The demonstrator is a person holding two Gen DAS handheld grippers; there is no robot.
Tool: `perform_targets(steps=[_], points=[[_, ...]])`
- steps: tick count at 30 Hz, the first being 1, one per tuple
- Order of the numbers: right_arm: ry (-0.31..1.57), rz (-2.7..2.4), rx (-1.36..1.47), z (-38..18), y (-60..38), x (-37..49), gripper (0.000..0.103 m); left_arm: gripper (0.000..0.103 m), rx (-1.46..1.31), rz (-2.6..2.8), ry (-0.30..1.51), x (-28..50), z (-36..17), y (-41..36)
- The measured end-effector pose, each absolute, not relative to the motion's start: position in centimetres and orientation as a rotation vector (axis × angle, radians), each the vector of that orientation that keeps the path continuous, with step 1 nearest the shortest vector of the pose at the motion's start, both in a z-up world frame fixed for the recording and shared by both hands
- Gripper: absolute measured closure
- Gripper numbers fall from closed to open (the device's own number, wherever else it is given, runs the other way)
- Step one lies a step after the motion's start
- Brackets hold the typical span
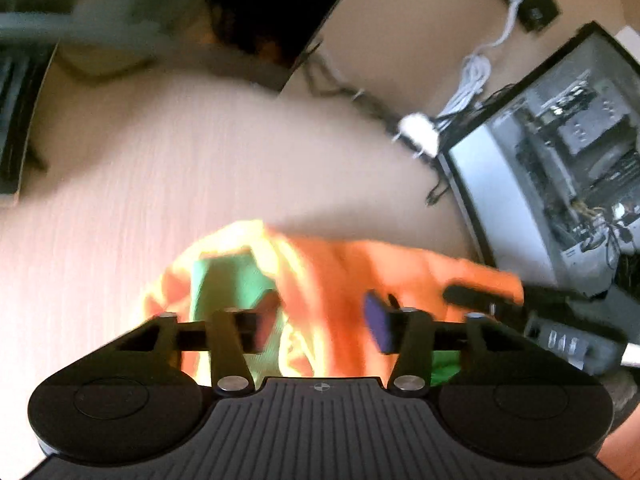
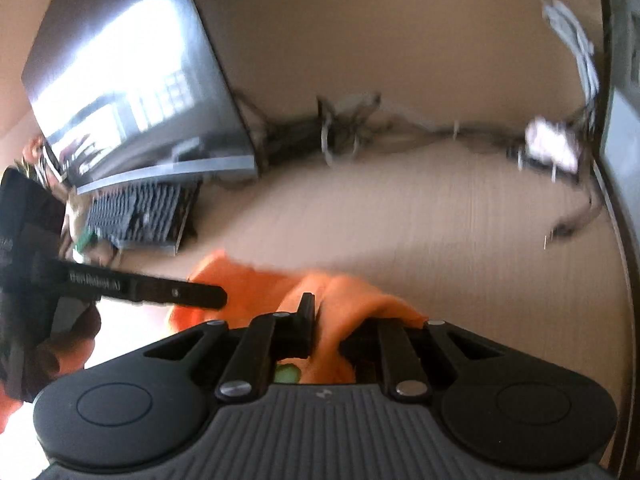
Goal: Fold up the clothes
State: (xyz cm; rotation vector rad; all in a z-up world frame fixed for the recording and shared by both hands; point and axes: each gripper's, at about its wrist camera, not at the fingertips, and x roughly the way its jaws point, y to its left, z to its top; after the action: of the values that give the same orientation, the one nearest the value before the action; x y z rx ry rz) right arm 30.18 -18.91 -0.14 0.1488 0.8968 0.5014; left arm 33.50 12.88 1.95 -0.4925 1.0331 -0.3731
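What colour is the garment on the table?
Orange garment with green parts; the left wrist view shows it best.

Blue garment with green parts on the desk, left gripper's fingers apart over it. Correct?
No: the garment is orange, not blue, with green parts, as the left wrist view shows. The left gripper does have its fingers apart over it.

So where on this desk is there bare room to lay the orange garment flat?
Bare desk lies beyond the orange garment, bordered by the keyboard and monitor on one side, the computer case on the other, and the cable tangle along the wall. Crowded: those cables, the white charger, and the near edge around both grippers.
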Motion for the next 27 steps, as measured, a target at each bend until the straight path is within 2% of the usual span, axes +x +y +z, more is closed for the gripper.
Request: perform_targets(steps=[2, 4, 8, 9, 10, 12, 15, 22, 27], points=[[0.958, 0.492, 0.139, -1.8, -18.9, 28.7, 0.092, 0.042, -0.545, -0.372, 1.045, 33.6, 1.1, 13.3], [1.013, 0.478, 0.137, -3.5, -19.1, 27.3, 0.091, 0.033, -0.591, -0.381, 1.050, 34.0, 0.6, 13.4], [1.062, 0.445, 0.185, -5.4, -20.0, 26.1, 0.091, 0.035, -0.616, -0.389, 1.071, 35.0, -0.6, 12.7], [1.060, 0.440, 0.197, -5.5, -20.1, 26.2, 0.091, 0.041, -0.608, -0.385, 1.078, 35.2, -0.9, 12.4], [1.054, 0.436, 0.196, -5.4, -20.2, 26.5, 0.091, 0.057, -0.592, -0.375, 1.079, 35.6, -1.0, 12.2], [1.007, 0.417, 0.163, -5.0, -20.2, 27.3, 0.091, 0.073, -0.561, -0.354, 1.081, 36.4, -1.2, 11.7], [0.914, 0.384, 0.114, -4.0, -20.0, 29.3, 0.092, 0.090, -0.515, -0.339, 1.013, 37.8, 0.2, 11.4], [0.657, 0.382, 0.028, 2.8, -18.9, 33.6, 0.092, 0.091, -0.411, -0.366, 0.728, 39.0, 8.4, 11.9], [0.559, 0.383, -0.008, 6.3, -18.5, 34.7, 0.092, 0.091, -0.438, -0.383, 0.656, 38.8, 11.2, 12.8]])
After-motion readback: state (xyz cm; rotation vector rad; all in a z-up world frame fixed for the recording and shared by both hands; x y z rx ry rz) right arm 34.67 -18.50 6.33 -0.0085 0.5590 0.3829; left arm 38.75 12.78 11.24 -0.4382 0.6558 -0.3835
